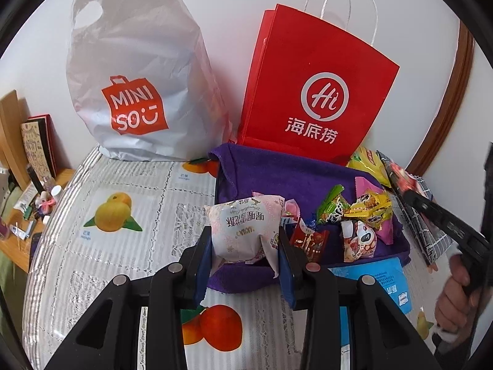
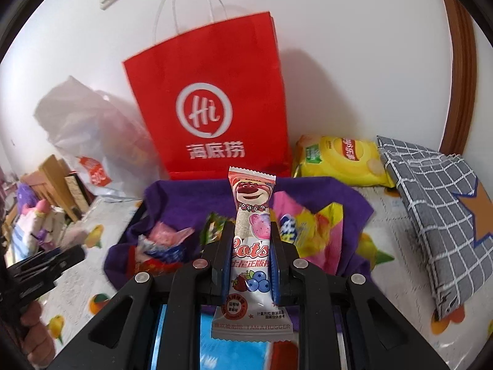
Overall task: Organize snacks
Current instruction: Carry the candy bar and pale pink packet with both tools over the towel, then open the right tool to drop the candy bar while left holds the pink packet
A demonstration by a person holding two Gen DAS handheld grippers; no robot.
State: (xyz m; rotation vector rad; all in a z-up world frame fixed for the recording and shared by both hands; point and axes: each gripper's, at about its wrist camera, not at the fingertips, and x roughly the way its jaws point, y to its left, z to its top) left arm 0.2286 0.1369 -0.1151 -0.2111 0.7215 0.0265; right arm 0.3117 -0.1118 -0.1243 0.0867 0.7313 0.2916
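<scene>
My left gripper (image 1: pixel 245 240) is shut on a white-pink snack packet (image 1: pixel 243 231), held over the near edge of a purple cloth (image 1: pixel 295 175) that bears a heap of small wrapped snacks (image 1: pixel 354 215). My right gripper (image 2: pixel 251 246) is shut on a long pink Lotso bear snack bar (image 2: pixel 251 231), held upright above the same purple cloth (image 2: pixel 185 197) and its snacks (image 2: pixel 305 225). A red paper bag (image 1: pixel 314 92) stands behind the cloth; it also shows in the right wrist view (image 2: pixel 212 108). A white Miniso plastic bag (image 1: pixel 135 83) stands to its left.
A yellow chip bag (image 2: pixel 342 160) and a grey checked fabric box (image 2: pixel 437 206) lie right of the cloth. A blue packet (image 1: pixel 388 280) lies at the cloth's near right corner. A wooden shelf with books and clutter (image 1: pixel 27 185) borders the fruit-print tablecloth (image 1: pixel 123 246) on the left.
</scene>
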